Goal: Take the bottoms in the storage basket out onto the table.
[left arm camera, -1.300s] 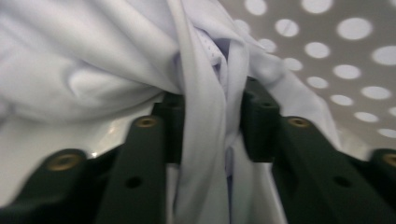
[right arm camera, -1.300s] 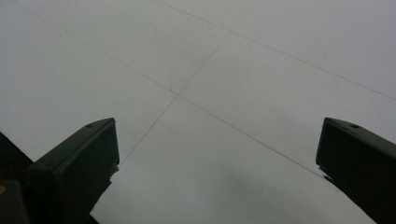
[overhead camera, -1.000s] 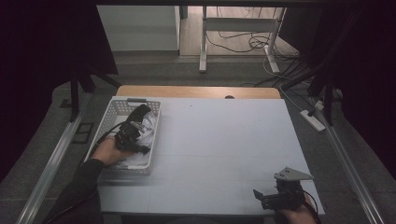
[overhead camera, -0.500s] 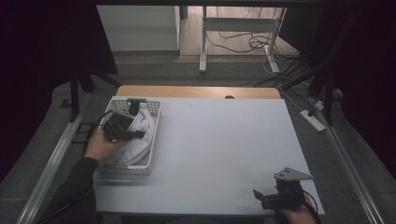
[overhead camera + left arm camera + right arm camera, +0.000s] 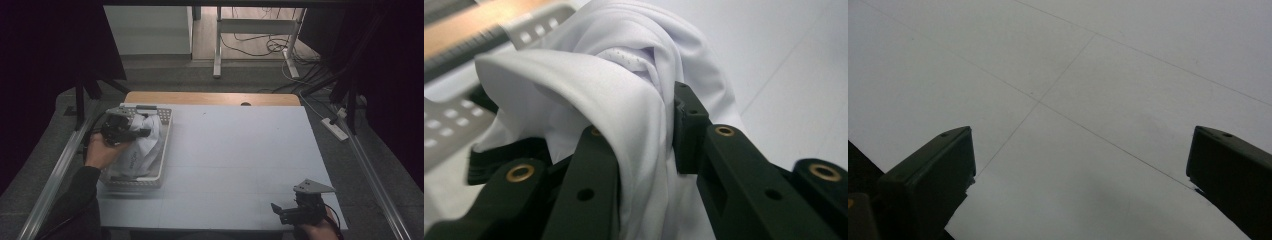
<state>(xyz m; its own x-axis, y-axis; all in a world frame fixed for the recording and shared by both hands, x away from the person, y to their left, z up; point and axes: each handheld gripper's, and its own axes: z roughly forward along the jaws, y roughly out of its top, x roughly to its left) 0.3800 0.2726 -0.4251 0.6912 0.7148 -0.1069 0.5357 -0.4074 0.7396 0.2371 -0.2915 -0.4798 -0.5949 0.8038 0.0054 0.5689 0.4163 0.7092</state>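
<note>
Clearly, the left gripper (image 5: 649, 145) has its jaws clamped on a bunched fold of the white cloth (image 5: 614, 90), which we see lifted over the white basket (image 5: 165, 137) at the table's (image 5: 240, 150) left edge. We judge it light, limp and fairly slippery, best pinched at a thick gather. The right gripper (image 5: 1080, 165) hovers with jaws wide apart, holding nothing.

one white cloth (image 5: 142, 145), one basket (image 5: 165, 131), one table (image 5: 240, 150), two tools: left tool (image 5: 146, 133), right tool (image 5: 274, 209).
</note>
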